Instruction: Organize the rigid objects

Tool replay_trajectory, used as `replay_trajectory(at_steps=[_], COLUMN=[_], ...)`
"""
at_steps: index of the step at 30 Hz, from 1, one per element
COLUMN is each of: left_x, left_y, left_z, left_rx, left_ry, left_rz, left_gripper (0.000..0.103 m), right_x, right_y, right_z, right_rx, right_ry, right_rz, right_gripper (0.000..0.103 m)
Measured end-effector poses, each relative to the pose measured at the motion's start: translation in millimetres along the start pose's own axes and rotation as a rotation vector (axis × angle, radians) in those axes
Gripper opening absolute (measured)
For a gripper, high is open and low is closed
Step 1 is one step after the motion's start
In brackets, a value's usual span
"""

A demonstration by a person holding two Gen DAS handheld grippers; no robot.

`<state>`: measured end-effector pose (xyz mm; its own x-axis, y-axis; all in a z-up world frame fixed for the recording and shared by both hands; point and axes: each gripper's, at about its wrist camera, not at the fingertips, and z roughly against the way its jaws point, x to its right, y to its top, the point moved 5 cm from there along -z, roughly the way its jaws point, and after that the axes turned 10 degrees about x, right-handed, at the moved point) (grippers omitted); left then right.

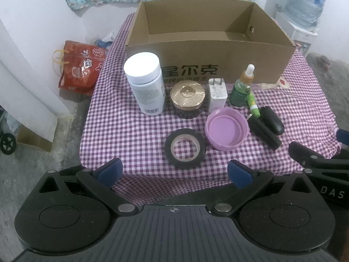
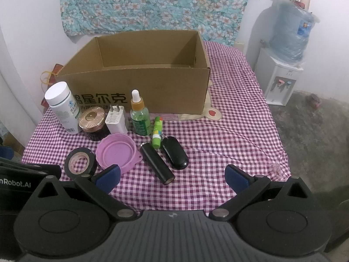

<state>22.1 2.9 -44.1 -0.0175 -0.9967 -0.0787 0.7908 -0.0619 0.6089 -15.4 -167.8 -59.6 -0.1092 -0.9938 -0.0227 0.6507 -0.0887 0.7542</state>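
Both grippers wide open and empty over a checked surface (image 1: 130, 135) with nine small items before an open cardboard box (image 1: 209, 50).

The left gripper (image 1: 174, 172) and right gripper (image 2: 172, 178) hold nothing. One each: white bottle (image 1: 146, 83), gold jar (image 1: 187, 95), charger plug (image 1: 217, 95), dropper bottle (image 1: 242, 89), green tube (image 2: 157, 132), purple lid (image 1: 225, 128), tape roll (image 1: 185, 148), black cylinder (image 2: 157, 163), black oval case (image 2: 175, 152). Only the left view shows the red bag (image 1: 80, 69); the right view shows the whole water dispenser (image 2: 281, 83) and floral cloth (image 2: 152, 4) on the white wall.

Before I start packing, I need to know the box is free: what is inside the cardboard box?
The cardboard box shows only bare walls and some bare floor. Its front wall hides the nearest floor, so something low there could go unseen.
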Motion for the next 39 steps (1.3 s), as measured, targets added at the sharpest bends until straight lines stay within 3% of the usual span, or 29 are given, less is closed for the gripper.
replay_trajectory(at_steps=[39], left_x=[2.7], left_y=[0.6], left_z=[-0.9], left_rx=[0.006], left_ry=[-0.018], left_rz=[-0.013], left_gripper=[0.103], right_x=[8.2], right_y=[3.4], right_z=[-3.7], right_rx=[0.007], right_ry=[-0.018], right_rz=[-0.005], right_gripper=[0.103])
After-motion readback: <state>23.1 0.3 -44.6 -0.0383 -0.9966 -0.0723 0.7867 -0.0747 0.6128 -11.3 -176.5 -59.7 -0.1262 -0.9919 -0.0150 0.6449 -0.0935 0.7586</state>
